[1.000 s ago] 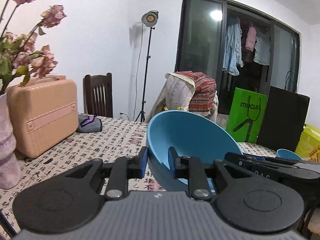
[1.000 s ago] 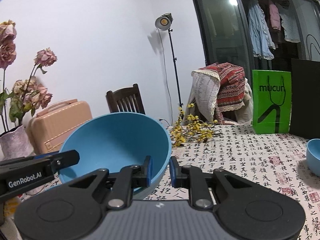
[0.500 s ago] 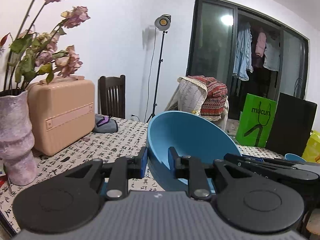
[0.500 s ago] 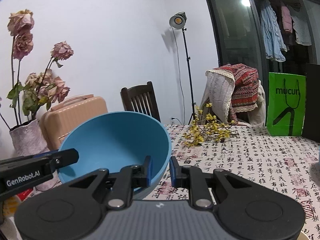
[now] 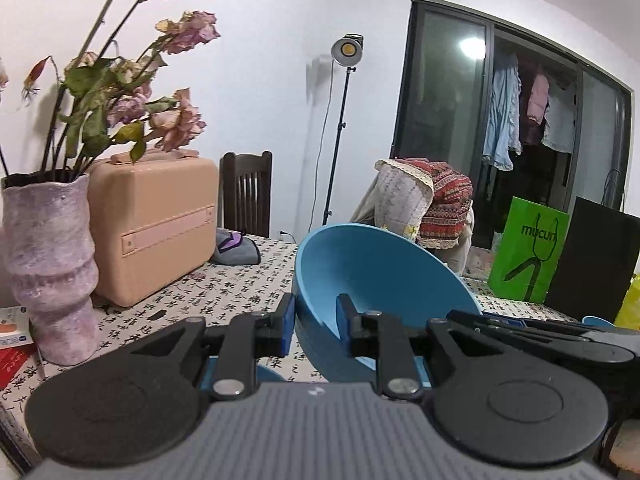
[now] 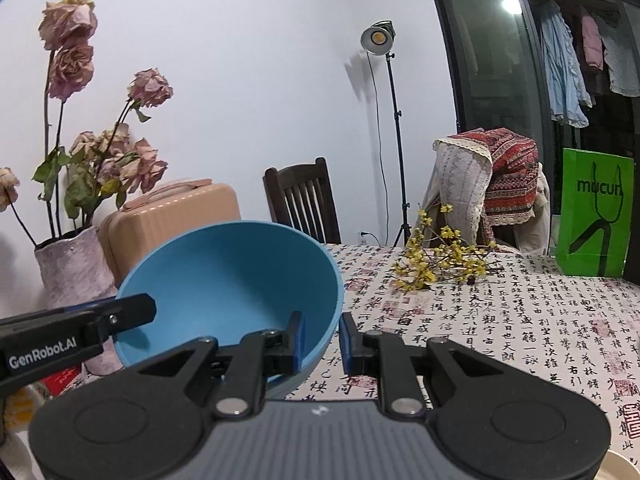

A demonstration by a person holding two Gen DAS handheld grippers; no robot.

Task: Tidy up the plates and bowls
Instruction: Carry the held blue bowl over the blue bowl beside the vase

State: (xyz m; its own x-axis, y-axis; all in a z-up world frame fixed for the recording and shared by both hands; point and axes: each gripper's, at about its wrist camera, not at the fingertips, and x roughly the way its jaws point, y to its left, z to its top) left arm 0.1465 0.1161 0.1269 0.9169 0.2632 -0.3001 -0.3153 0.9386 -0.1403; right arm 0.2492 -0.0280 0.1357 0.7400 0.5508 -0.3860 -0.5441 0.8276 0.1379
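With both the left gripper (image 5: pixel 316 322) and right gripper (image 6: pixel 320 338) pinched nearly shut on opposite rims of the bowl (image 6: pixel 232 280), held tilted above the table (image 6: pixel 520 320), I judge I'm mid-carry and next need a level set-down.

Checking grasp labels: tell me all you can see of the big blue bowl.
The large matte blue bowl, plastic-looking, is plain, round, deep and empty. It is held tilted above the calligraphy-print tablecloth. The left hand-held gripper and the right hand-held gripper each pinch its rim on opposite sides, one pad inside, one outside.
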